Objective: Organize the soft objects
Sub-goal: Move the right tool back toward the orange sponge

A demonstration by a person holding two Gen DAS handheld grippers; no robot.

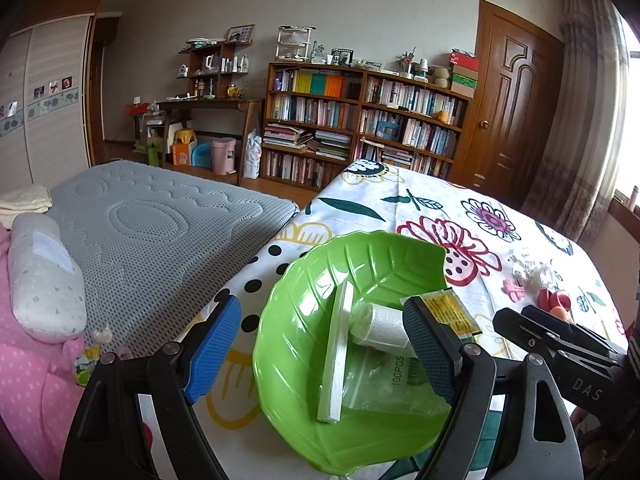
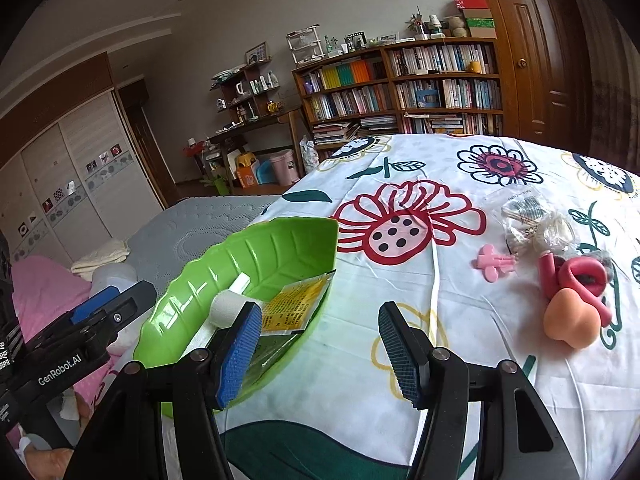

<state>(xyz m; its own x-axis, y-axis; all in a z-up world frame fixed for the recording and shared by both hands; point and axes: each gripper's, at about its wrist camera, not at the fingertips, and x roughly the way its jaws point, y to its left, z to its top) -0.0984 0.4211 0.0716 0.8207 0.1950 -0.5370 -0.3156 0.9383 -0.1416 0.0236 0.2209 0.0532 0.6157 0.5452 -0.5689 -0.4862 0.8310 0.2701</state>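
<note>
Left wrist view shows left gripper (image 1: pixel 326 348) jaws wide over the green leaf dish (image 1: pixel 304 288); only the right wrist view shows right gripper (image 2: pixel 320 350) jaws wide, peach toy (image 2: pixel 576 320) at 2 o'clock.

Both wrist cameras look forward, close and low over the bed. They share the green leaf tray (image 1: pixel 304 280) (image 2: pixel 280 248) and the far bookshelf (image 1: pixel 360 120) (image 2: pixel 400 88).

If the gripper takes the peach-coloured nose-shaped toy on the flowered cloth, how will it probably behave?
The peach nose-shaped toy looks rounded and matte, like soft rubber, so it probably squashes and grips well. It seems light for its size. It touches the red lips-shaped toy, which may get nudged.
</note>
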